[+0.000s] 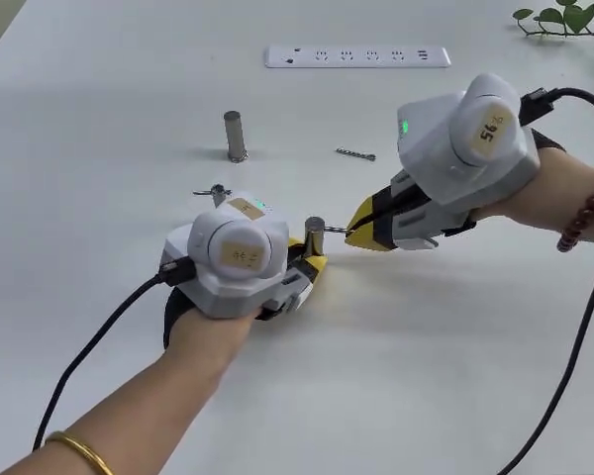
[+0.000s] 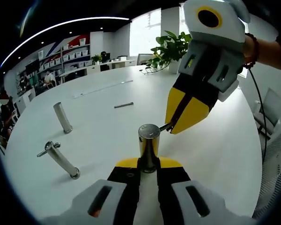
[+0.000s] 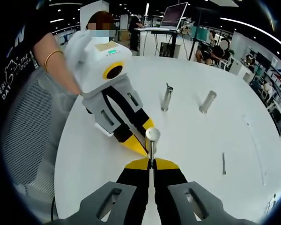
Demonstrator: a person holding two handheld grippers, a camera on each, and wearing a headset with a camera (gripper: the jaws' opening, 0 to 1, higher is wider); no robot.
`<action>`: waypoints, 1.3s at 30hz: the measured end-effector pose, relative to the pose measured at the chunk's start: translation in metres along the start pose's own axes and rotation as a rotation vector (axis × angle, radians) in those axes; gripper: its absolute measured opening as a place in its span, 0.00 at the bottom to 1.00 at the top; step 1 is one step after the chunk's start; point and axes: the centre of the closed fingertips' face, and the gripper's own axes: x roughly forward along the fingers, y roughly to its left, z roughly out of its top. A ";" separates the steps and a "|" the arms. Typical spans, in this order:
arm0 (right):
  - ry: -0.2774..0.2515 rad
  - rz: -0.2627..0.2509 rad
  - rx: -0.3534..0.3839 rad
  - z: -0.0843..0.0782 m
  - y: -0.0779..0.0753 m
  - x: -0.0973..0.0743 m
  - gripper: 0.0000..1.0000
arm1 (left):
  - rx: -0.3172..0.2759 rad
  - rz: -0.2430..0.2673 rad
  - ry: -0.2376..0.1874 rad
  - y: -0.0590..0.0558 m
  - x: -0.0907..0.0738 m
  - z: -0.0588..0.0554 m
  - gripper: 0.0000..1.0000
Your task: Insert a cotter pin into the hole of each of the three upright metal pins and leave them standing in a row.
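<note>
- Ahead of your left gripper [image 2: 149, 165] and off to its left, the fitted pin [image 2: 61, 158] already has a cotter through its top. The bare pin [image 2: 62, 117] stands further out on the same side.
- The left gripper's jaws are closed on the lower shaft of the held pin [image 2: 149, 139]. It stands upright just beyond their tips, long axis vertical and head up.
- I cannot make out the cross hole itself. By my reading it sits just under the head, on the side facing your other hand.
- The cotter pin [image 3: 151, 152] lies straight out along the right gripper's jaw line. Its long axis is level and square to the held pin, with the free tip pointing at the pin's head. I cannot tell whether the tip touches the pin or stops just short.
- Your right gripper [image 3: 151, 165] is pinched tight on the cotter's rear end, and this is the hand that must move. Push straight forward along the cotter's axis.
- Off to the right gripper's right lies the spare cotter pin [image 3: 223, 163], flat on the table.
</note>
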 end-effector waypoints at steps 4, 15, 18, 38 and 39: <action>0.002 0.001 -0.012 0.005 0.000 0.003 0.00 | -0.002 0.001 0.000 0.000 0.000 0.000 0.11; 0.001 -0.002 0.036 0.009 -0.001 0.006 0.00 | -0.003 0.006 -0.002 -0.001 0.000 0.000 0.11; 0.002 0.002 0.073 0.008 -0.001 0.006 0.00 | -0.006 0.008 -0.002 -0.001 0.000 0.000 0.11; -0.016 -0.019 0.082 0.008 -0.002 -0.001 0.00 | -0.013 0.013 -0.006 -0.001 0.000 0.001 0.11; -0.016 -0.018 0.076 0.008 -0.002 -0.001 0.00 | -0.013 0.013 -0.006 -0.001 0.000 0.001 0.11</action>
